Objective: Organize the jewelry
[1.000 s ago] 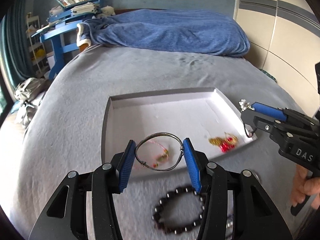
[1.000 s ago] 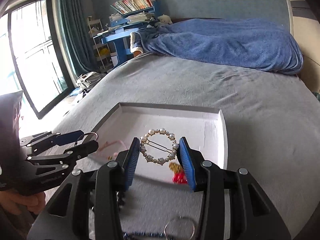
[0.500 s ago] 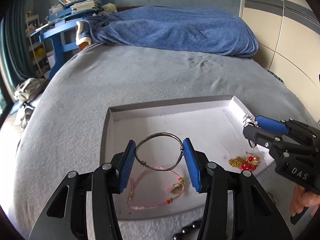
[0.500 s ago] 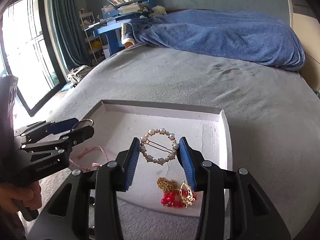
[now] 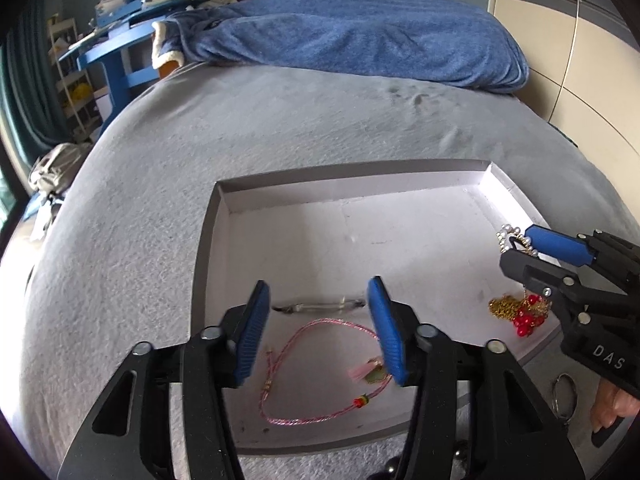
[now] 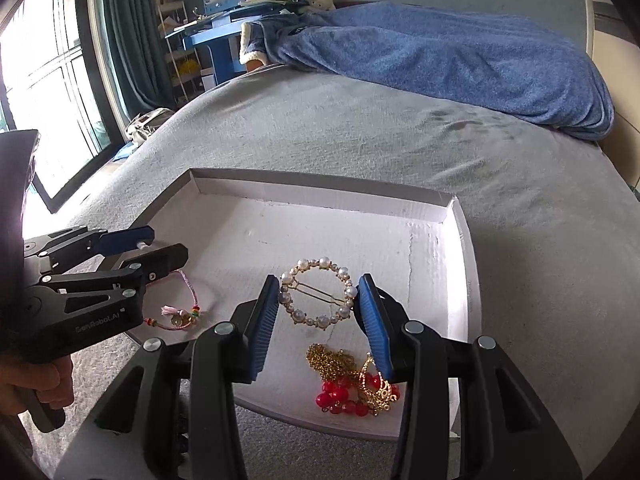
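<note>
A shallow white tray (image 5: 340,184) (image 6: 320,190) lies on the grey bed. My left gripper (image 5: 318,308) is shut on a thin silver bangle (image 5: 318,305), now seen edge-on, above the tray's near left part. My right gripper (image 6: 318,300) is shut on a round pearl hair clip (image 6: 318,294) above the tray's near right part; the clip also shows in the left wrist view (image 5: 514,238). In the tray lie a pink cord bracelet (image 5: 320,376) (image 6: 180,312) and a gold chain with red beads (image 5: 518,312) (image 6: 356,380).
A blue blanket (image 5: 360,36) is heaped at the far end of the bed. Dark beads (image 5: 460,456) and a metal ring (image 5: 564,396) lie on the bed in front of the tray. A blue desk (image 6: 216,40) and a window (image 6: 48,80) stand at left.
Both grippers have moved forward over the tray with their pieces. The bangle in my left gripper has tipped from a face-on ring to edge-on.
</note>
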`<state>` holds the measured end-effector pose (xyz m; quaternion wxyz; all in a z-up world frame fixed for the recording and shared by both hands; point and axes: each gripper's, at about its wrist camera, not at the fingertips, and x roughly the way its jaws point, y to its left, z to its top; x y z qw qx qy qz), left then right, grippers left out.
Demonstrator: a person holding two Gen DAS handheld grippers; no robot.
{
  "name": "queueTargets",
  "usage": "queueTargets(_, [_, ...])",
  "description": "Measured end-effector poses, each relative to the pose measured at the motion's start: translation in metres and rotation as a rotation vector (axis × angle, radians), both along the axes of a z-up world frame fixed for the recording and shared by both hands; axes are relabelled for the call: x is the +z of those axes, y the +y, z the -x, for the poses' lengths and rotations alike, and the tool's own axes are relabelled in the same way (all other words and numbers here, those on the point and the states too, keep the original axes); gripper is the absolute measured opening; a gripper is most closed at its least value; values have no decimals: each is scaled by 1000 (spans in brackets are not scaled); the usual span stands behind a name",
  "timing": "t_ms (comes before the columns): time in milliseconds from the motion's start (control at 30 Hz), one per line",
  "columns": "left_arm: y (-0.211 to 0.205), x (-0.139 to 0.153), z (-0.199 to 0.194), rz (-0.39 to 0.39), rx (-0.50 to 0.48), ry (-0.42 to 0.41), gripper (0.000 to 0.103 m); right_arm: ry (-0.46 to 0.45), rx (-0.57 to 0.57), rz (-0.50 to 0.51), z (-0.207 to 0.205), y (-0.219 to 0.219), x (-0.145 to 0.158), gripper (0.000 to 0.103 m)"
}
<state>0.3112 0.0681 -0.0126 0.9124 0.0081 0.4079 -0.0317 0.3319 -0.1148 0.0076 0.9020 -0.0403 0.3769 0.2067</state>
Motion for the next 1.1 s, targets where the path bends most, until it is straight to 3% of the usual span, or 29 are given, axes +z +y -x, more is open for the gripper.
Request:
queueTargets(100, [2, 3, 5, -7, 1, -14, 68, 0, -4, -5, 1, -3, 2, 45])
queueTargets(167, [4, 7, 7, -9, 6, -27, 76, -8, -8, -13, 3, -6, 4, 55])
queueTargets(367, [14, 23, 20, 10, 32, -66, 85, -48, -17, -37, 16, -17, 16, 67])
queueTargets(700, [17, 34, 52, 6, 22, -91, 92, -105, -17, -40, 48, -22, 31, 84])
queueTargets(1100, [14, 34, 97, -17, -6, -96, 94, -107, -49, -54, 84, -39, 27, 92])
